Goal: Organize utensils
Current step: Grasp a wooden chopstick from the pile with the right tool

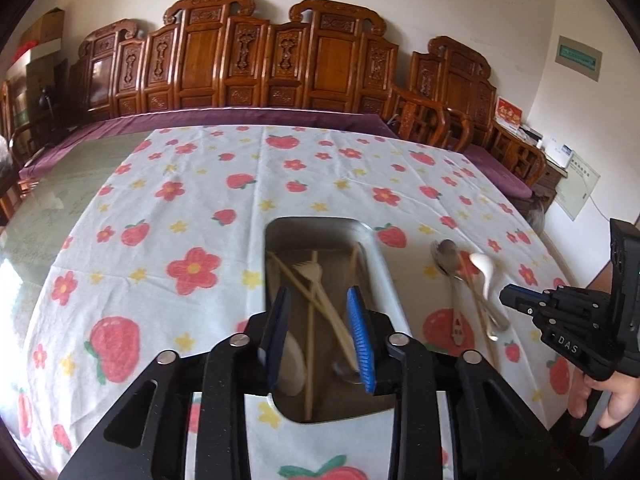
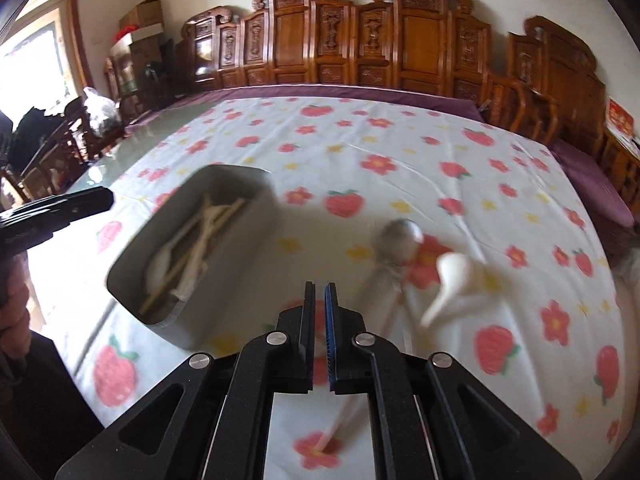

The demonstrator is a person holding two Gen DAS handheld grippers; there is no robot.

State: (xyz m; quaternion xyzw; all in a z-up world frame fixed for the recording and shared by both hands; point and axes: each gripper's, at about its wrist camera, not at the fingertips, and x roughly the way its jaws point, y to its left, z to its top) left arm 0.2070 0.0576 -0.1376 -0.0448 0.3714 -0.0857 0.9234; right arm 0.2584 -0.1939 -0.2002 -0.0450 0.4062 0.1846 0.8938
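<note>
Right wrist view: the right gripper point(image 2: 319, 292), jaws pressed together and empty, should spread before reaching the white spoon point(image 2: 450, 276); the left gripper point(image 1: 318, 312) hangs part-spread over the tray point(image 1: 384, 272).

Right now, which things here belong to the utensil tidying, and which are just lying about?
Part of the job:
metal tray, wooden fork and chopsticks inside it
metal spoon and white spoon on the tablecloth

Just there:
carved wooden bench
cardboard boxes

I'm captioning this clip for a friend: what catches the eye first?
The strawberry-and-flower tablecloth fills the view. On it a metal tray holds chopsticks and a wooden fork, with loose spoons lying to its right. Carved wooden chairs line the wall behind.
</note>
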